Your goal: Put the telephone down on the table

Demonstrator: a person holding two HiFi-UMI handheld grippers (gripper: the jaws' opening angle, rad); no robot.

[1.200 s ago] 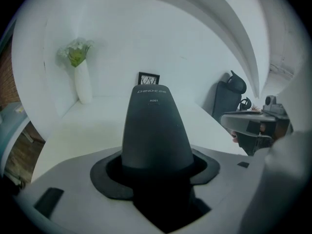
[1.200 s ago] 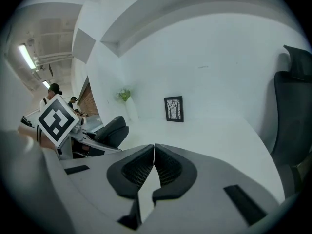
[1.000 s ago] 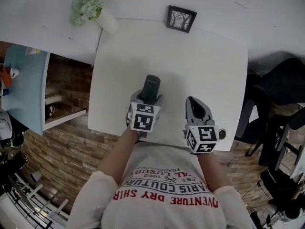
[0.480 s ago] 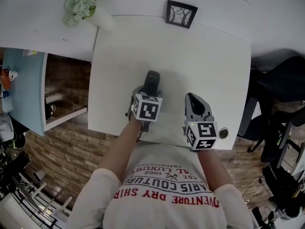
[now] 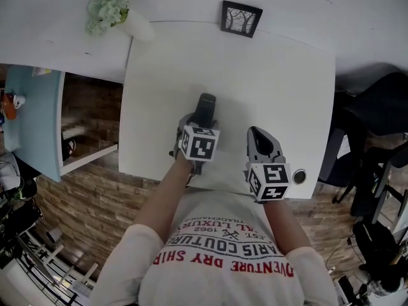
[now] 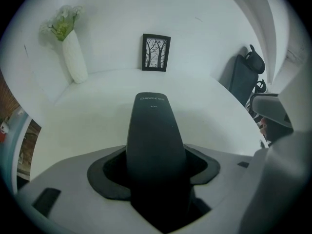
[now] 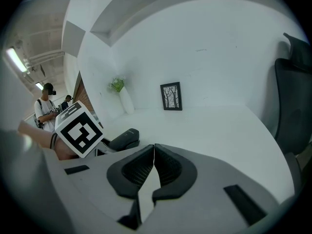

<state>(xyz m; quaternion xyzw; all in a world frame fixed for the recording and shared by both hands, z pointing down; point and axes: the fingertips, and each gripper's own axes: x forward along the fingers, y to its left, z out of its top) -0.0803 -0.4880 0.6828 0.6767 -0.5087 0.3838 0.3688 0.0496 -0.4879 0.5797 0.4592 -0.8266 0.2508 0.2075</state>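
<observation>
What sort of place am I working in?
Likely an office or studio corner: a white table with a framed picture and vase of flowers at its far side, a black office chair beside it.

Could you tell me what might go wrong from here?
The left gripper grips the telephone by one end only, most of it sticking forward; opening the fingers before it rests flat on the table could let it drop or tip. The shut, empty right gripper sits close beside and could knock it.

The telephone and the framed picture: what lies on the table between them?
Nothing: between the telephone and the framed picture the white table is bare, as the left gripper view shows.
</observation>
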